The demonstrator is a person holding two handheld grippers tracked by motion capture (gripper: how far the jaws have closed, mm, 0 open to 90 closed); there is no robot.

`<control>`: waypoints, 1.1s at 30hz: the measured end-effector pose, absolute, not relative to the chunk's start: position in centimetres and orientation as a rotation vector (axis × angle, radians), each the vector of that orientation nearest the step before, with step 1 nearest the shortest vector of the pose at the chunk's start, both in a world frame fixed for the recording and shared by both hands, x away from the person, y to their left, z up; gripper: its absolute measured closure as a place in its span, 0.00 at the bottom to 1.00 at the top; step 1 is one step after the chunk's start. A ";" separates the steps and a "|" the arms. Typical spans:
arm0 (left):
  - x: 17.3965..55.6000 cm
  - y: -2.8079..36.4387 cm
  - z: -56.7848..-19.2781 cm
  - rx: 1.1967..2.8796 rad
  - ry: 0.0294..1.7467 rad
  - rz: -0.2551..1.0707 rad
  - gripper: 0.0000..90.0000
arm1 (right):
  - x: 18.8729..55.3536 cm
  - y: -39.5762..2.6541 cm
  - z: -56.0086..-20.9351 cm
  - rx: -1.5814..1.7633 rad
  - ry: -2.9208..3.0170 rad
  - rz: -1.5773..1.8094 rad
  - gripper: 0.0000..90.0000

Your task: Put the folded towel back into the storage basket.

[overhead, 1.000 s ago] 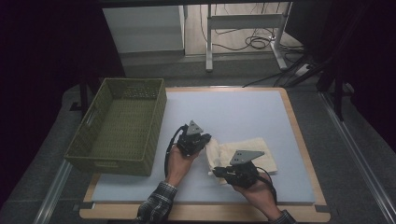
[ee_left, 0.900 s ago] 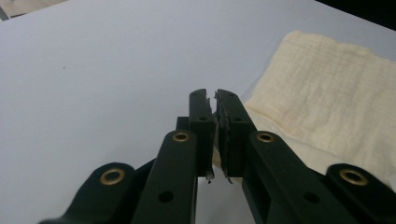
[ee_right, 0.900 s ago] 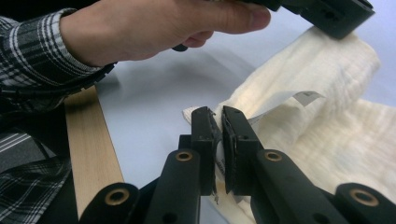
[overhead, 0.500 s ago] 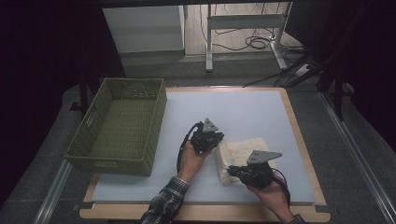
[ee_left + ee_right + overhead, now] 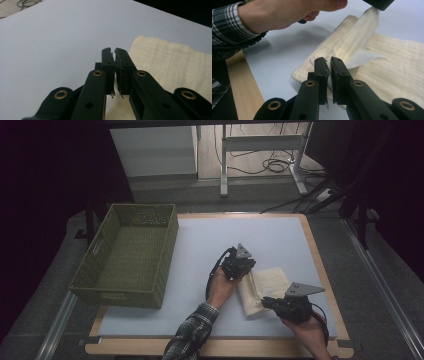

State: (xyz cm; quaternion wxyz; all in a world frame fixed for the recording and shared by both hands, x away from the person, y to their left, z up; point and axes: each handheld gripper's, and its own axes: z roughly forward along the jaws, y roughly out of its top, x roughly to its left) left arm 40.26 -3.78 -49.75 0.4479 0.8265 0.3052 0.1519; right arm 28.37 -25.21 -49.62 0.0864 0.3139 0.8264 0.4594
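A cream cloth (image 5: pixel 270 281) lies on the pale blue table mat (image 5: pixel 200 240), right of centre. My left gripper (image 5: pixel 248 271) is at the cloth's left edge, shut on a thin lifted layer of it. In the left gripper view the jaws (image 5: pixel 115 51) meet, with cloth threads between them and the cloth (image 5: pixel 172 62) to the right. My right gripper (image 5: pixel 266 301) points left at the near edge. It (image 5: pixel 330 60) is shut on a thin cloth layer (image 5: pixel 362 40), which rises to the left gripper (image 5: pixel 378 3) at the top.
A green woven basket (image 5: pixel 120 297) stands at the table's left. A wooden rim (image 5: pixel 220 347) runs along the mat's near side. The left hand (image 5: pixel 287 15) in a plaid sleeve hovers beside the cloth. Table legs and cables (image 5: pixel 270 165) are on the floor beyond.
Both hands have moved to the right across the table, drawing the cloth's left edge over with them. The cloth now covers a narrower patch, farther right.
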 end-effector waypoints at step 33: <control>39.9 -8.9 -50.5 2.254 0.611 0.319 0.99 | 28.7 -27.1 -50.6 1.001 2.424 1.319 0.93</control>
